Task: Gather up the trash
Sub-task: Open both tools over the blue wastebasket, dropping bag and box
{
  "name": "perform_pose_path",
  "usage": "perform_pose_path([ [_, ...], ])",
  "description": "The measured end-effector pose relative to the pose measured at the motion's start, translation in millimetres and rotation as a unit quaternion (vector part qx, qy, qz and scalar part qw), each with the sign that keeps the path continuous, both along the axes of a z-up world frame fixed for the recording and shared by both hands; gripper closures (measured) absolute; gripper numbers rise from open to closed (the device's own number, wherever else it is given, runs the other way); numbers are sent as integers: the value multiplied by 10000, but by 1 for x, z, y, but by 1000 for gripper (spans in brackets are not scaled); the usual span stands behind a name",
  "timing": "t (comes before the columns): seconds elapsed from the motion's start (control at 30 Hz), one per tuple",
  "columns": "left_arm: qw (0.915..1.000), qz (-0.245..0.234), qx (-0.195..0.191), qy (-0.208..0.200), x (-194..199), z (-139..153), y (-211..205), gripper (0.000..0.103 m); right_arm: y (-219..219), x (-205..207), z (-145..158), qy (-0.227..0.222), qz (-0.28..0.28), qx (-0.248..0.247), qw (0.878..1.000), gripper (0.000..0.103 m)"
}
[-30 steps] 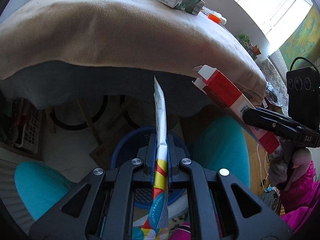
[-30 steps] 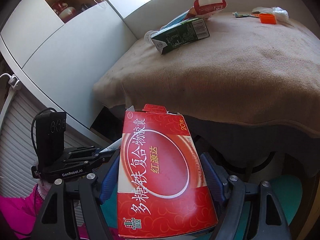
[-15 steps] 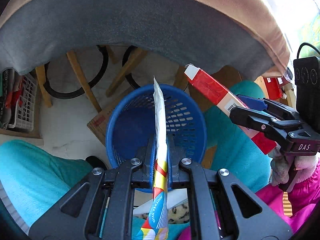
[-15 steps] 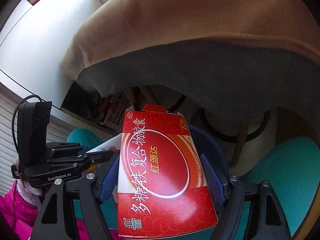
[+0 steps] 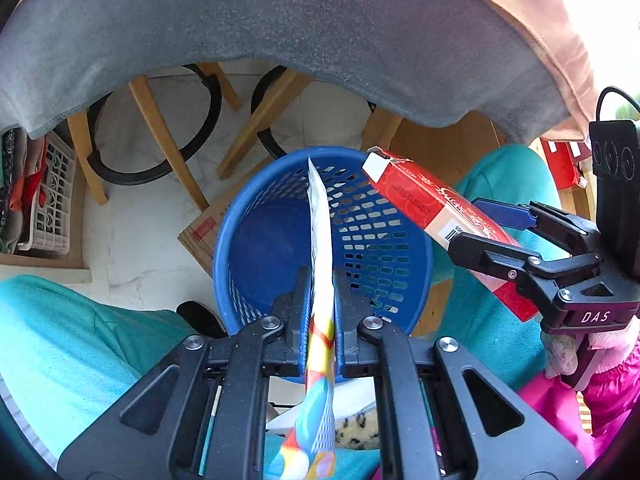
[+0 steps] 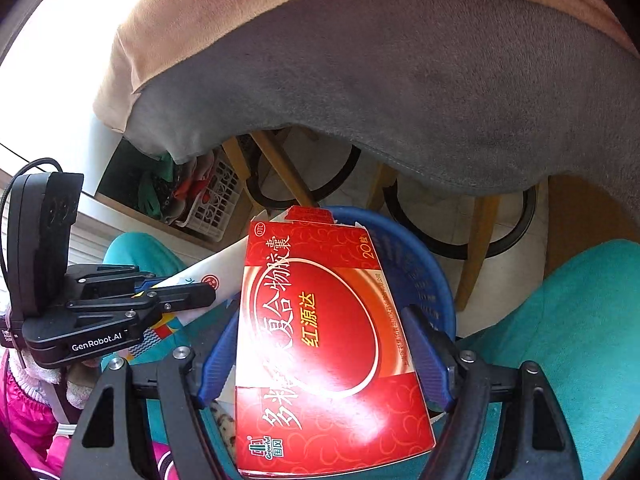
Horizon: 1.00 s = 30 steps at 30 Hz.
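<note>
My left gripper (image 5: 320,280) is shut on a flat white wrapper with a colourful end (image 5: 320,240), held edge-on above the blue plastic basket (image 5: 248,248). My right gripper (image 6: 320,344) is shut on a red medicine box (image 6: 320,340), held over the basket's right rim (image 6: 432,264). In the left wrist view the box (image 5: 424,200) and right gripper (image 5: 496,232) sit at the right. In the right wrist view the left gripper (image 6: 200,292) and wrapper (image 6: 224,268) sit at the left. The basket's inside looks bare.
The basket stands on the floor between the person's teal-clad knees (image 5: 80,340). The grey cloth-draped table edge (image 5: 320,32) hangs above. Wooden stool legs with black rings (image 5: 160,148), a cardboard piece (image 5: 200,232) and a white crate (image 5: 52,204) lie beyond.
Both grippers have dropped from table-top level to below the table edge, carrying the wrapper and the box to above the blue basket.
</note>
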<state>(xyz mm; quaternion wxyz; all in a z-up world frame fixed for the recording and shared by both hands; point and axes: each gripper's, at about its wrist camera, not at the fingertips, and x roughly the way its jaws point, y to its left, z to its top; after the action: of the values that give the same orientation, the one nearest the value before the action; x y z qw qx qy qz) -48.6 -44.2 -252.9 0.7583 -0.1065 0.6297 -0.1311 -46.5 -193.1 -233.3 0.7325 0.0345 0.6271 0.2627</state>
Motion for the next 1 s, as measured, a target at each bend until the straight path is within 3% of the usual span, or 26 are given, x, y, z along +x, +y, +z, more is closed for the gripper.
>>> perform_pose_path([
  [0.07, 10000, 9, 29, 14, -1, 1, -2, 90, -1, -1, -3, 39, -8, 5, 10000, 23],
  [0.2, 10000, -16, 82, -40, -1, 2, -3, 67, -1, -1, -6, 60, -21, -26, 10000, 22],
  [0.73, 9999, 72, 48, -133, 0, 12, 4, 66, -1, -1, 3, -21, 43, 50, 10000, 17],
  [1.0, 9984, 213, 106, -519, 8, 42, 15, 66, -3, 4, 37, -442, 63, 264, 9987, 17],
])
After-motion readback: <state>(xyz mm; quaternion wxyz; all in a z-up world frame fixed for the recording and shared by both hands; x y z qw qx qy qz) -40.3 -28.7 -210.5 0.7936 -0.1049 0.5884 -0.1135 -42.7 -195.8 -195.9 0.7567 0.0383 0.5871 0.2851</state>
